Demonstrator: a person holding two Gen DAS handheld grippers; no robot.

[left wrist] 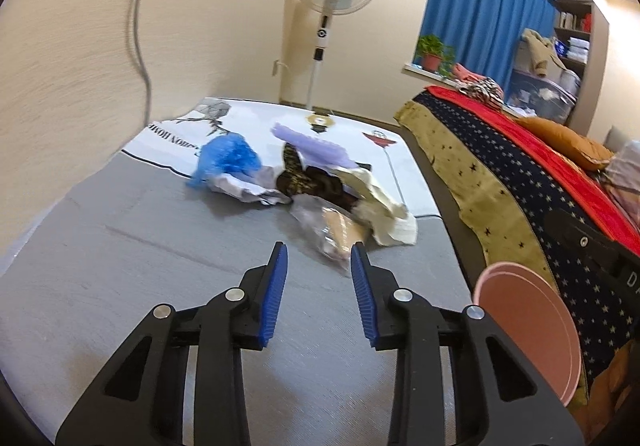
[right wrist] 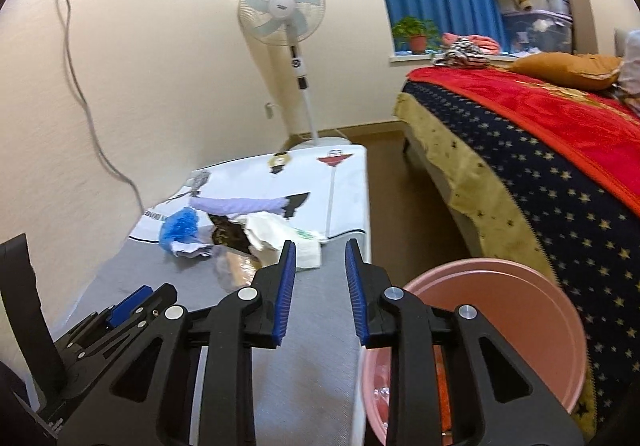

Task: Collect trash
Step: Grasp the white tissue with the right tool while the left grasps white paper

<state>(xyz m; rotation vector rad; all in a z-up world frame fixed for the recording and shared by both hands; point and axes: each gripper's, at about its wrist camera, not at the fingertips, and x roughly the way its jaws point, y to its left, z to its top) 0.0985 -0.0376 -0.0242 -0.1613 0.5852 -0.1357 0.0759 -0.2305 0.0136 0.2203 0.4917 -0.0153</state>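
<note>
The pink bin is cut off at the 4 o'clock edge of the left wrist view, where only part of its rim shows; in the right wrist view the right gripper's arm hides much of its inside, and the orange and clear bits within are too blurred to name. The trash pile is smeared by motion, so single pieces are hard to tell: a blue plastic bag, a lilac strip, dark patterned wrapping, cream paper and a clear packet can be made out.

The left gripper stands wide open with nothing between its blue pads, above the grey worktop. The right gripper is likewise wide open and holds nothing; it touches no trash.

The pile lies at 12 o'clock from the left gripper, and the clear packet is just beyond the fingertips. From the right gripper the pile lies at 11 o'clock, and the bin sits at 4 o'clock, beside the worktop's edge and next to the bed.
</note>
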